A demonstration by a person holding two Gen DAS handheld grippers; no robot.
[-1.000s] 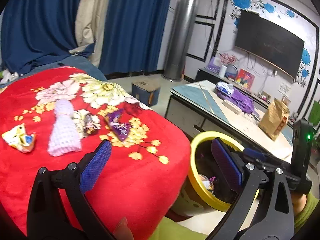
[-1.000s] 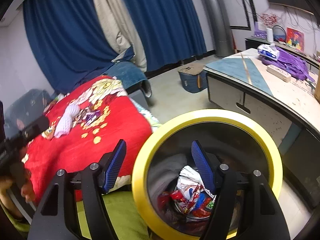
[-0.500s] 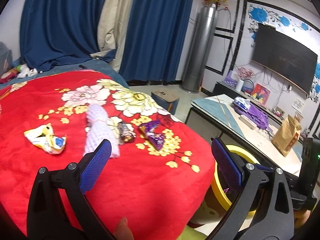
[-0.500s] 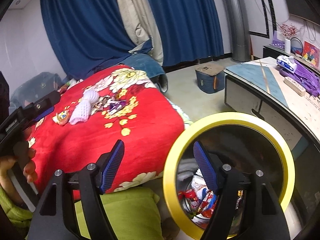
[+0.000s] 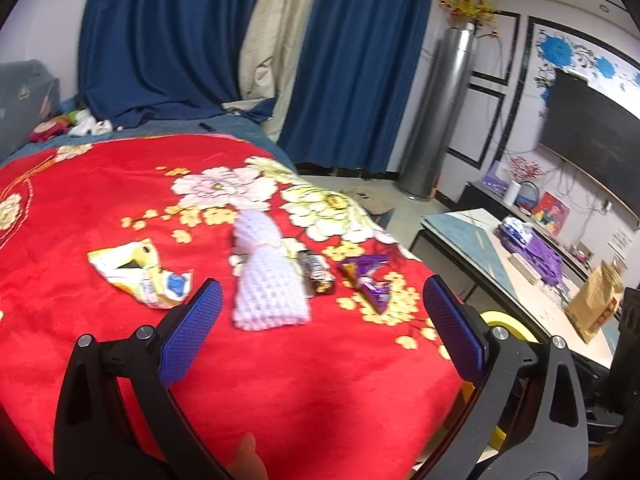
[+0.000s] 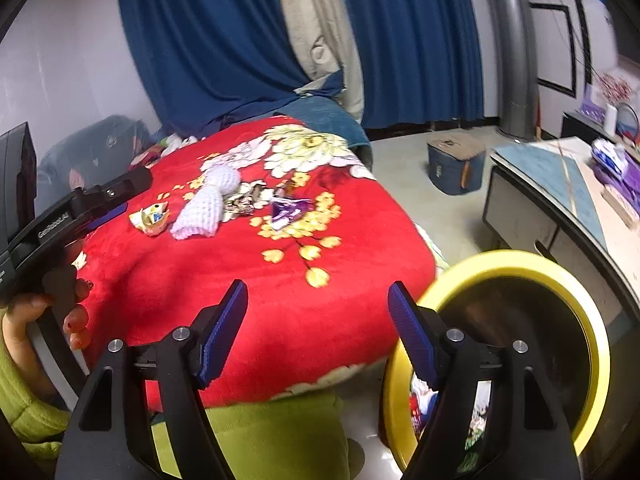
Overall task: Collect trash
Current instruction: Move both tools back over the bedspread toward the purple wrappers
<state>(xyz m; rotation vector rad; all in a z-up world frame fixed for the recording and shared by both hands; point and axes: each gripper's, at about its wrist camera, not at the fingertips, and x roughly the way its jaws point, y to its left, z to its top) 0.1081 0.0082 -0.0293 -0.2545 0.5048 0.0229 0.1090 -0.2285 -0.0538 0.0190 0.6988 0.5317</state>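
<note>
On the red flowered blanket (image 5: 280, 380) lie a crumpled yellow-white wrapper (image 5: 140, 274), a white foam net sleeve (image 5: 268, 288), a dark candy wrapper (image 5: 318, 274) and a purple wrapper (image 5: 370, 280). My left gripper (image 5: 320, 332) hovers open over the blanket's near part, short of them, nothing between its blue pads. My right gripper (image 6: 318, 334) is open and empty too, at the blanket's edge beside the yellow-rimmed bin (image 6: 508, 260), which has wrappers inside. The same trash appears farther off in the right wrist view: purple wrapper (image 6: 286, 210), foam sleeve (image 6: 204, 208), yellow wrapper (image 6: 152, 218).
A low table (image 5: 480, 256) with a purple bag and a brown paper bag (image 5: 596, 304) stands to the right. A blue box (image 6: 454, 166) sits on the floor. Blue curtains and a metal column are behind. A hand (image 6: 48, 320) in a green sleeve grips the left tool.
Both grippers have swung left, away from the bin and toward the blanket. The bin has slid to the right edge of each view; the trash pieces look nearer and more central.
</note>
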